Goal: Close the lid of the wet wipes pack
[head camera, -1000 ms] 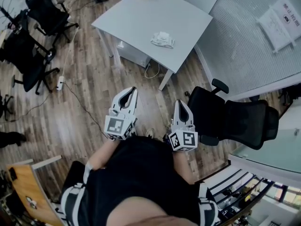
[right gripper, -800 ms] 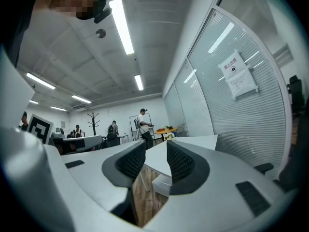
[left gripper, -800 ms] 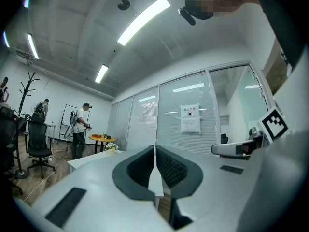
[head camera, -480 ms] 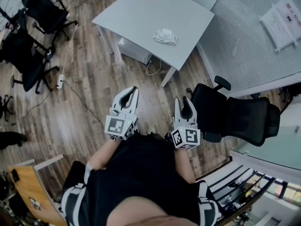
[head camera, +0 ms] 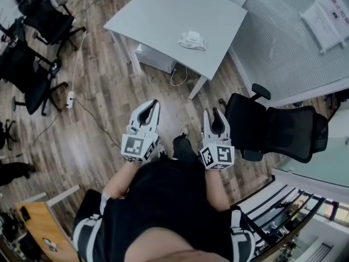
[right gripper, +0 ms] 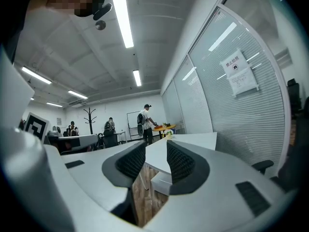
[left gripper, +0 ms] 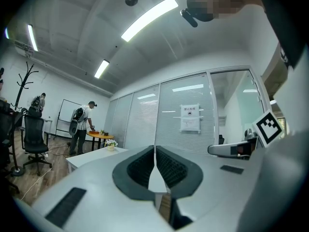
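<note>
**Stage shown: approach, before any contact.**

- **Left tongs** point(head camera: 155, 102): jaws shut with nothing between them, held level above the brown plank floor point(head camera: 103, 102).
- **Pale grey rectangular surface** point(head camera: 163, 21): ahead of the person and well apart from both tongs.
- **Soft white wet wipes pack** point(head camera: 192, 40): the 1 task object. It lies flat near the surface's right-hand edge, top face up. In the head view its long axis runs roughly left to right, dipping slightly rightward. A paler square patch on its far side is probably the raised lid, but it is too small to confirm.
- **Right tongs** point(head camera: 212, 113): jaws just opened, now standing apart and empty.

**Judged next move:** carry both tongs forward to the pack, then press the flap down, perhaps with 1 pair steadying the pack.
</note>
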Motion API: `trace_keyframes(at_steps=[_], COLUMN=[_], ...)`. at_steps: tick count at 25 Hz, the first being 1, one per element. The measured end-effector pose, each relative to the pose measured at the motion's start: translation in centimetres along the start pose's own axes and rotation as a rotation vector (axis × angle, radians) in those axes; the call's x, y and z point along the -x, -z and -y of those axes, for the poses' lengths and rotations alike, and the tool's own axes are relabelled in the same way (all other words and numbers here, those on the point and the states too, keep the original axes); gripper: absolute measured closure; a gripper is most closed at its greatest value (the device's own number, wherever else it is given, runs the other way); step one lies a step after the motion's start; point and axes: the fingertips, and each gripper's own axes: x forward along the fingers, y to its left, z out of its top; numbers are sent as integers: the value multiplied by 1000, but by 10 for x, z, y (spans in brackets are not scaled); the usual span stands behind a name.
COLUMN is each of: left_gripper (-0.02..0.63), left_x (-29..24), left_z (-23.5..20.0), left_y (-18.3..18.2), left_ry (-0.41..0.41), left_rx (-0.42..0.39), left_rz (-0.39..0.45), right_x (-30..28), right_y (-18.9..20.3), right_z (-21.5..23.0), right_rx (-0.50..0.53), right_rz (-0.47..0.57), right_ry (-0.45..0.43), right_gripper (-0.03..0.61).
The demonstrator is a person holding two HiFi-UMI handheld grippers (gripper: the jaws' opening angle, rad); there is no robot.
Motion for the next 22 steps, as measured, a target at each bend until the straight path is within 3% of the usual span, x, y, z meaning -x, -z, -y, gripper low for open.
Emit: trace_keyframes(at_steps=[8,22], left_gripper=[583,583], left_x=[-68,-272], left_z=[-21,-62], left_y=[8,3], left_ry=[-16,-89], left_rx=[-12,-12], left_rz=[5,-11], right_x=[-71,-253], right_y=[-10,-51], right_z=[36,148], right_rx=[1,-3], right_rz=[13,-15], right_ry=[-36,-127], right_gripper=[434,434])
